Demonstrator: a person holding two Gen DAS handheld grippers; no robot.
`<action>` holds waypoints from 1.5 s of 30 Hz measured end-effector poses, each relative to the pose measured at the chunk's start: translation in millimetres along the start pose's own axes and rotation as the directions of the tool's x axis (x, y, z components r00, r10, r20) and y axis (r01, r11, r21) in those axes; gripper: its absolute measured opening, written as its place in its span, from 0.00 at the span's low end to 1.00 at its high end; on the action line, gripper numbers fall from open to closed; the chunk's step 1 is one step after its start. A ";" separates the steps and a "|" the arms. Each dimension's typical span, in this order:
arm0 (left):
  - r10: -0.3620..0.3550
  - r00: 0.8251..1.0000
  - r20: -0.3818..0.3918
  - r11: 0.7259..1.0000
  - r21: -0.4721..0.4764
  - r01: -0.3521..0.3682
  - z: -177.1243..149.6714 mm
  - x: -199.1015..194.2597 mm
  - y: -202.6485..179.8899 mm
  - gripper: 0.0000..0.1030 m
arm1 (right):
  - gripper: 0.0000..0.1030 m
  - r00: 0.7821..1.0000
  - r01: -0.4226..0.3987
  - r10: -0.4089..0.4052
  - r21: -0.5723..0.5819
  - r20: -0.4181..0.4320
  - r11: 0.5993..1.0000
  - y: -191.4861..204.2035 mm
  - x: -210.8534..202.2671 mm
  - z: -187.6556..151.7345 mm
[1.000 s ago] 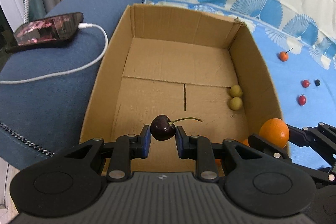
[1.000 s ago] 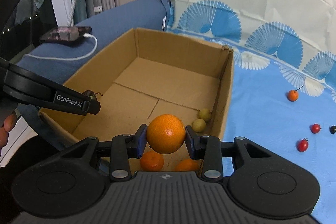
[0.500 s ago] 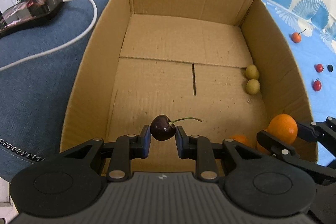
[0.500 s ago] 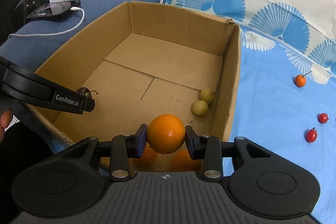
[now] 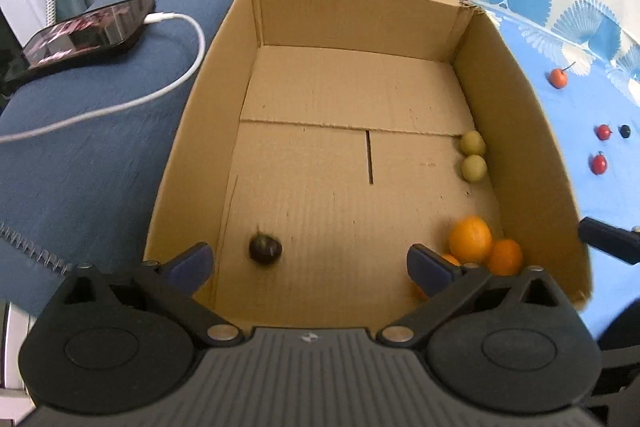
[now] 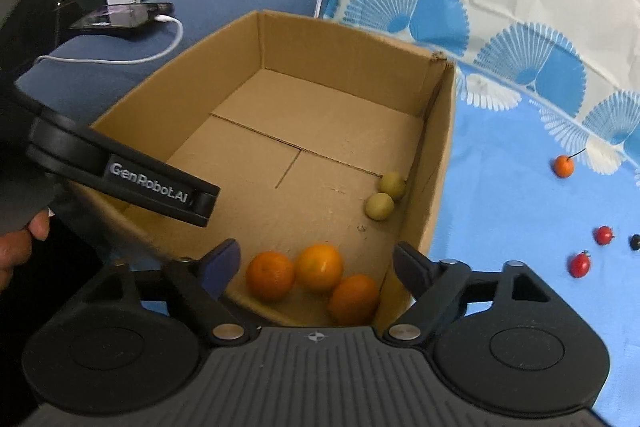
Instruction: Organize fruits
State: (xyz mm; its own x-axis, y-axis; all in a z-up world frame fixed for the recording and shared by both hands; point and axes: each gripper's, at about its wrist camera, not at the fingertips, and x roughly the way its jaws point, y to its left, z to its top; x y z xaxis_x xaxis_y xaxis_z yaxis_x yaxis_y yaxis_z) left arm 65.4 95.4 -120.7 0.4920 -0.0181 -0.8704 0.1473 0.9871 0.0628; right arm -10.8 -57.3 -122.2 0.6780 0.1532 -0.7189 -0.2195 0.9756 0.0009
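An open cardboard box [image 5: 352, 15] stands on a blue cloth. My left gripper [image 5: 308, 262] hovers over its near left part, jaws opening wide with nothing gripped. A dark cherry [image 5: 265, 250] lies blurred on the box floor below it. My right gripper [image 6: 316, 259] hangs over the near right corner, jaws opening and also gripping nothing. Three oranges [image 6: 320, 267] sit clustered in that corner beneath it, the middle one blurred. Two small green fruits [image 6: 379, 206] rest against the right wall.
On the blue cloth [image 6: 500, 187] right of the box lie an orange-red cherry [image 6: 563, 166], two red ones [image 6: 579, 264] and a dark berry [image 6: 635, 241]. A phone [image 5: 88, 31] with a white cable [image 5: 176, 83] lies on the blue sofa arm at the left.
Both grippers let go. The cherry dropped from the left gripper onto the box floor, and the orange dropped from the right gripper beside the two others.
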 end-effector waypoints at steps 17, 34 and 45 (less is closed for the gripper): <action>0.048 0.986 0.163 0.999 -0.031 -0.044 -80.8 -107.1 -19.8 1.00 | 0.96 0.980 0.060 -0.081 0.120 0.181 0.991 7.0 -121.6 -41.3; 0.069 0.962 0.264 0.997 0.008 -0.073 -107.3 -155.1 -46.3 1.00 | 0.99 0.957 0.052 -0.091 0.145 0.276 0.988 4.2 -175.3 -69.6; 0.069 0.959 0.276 0.997 -0.001 -0.071 -111.8 -162.2 -42.0 1.00 | 0.99 0.952 0.056 -0.095 0.140 0.291 0.989 9.2 -181.1 -70.1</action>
State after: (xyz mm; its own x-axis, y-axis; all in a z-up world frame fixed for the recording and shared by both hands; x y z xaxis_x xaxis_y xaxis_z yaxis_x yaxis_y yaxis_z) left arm -116.5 74.7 -36.7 0.7188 0.0065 -0.6952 0.1112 0.9860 0.1242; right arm -184.8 -87.1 -40.7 0.8704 0.0986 -0.4823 -0.0805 0.9951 0.0582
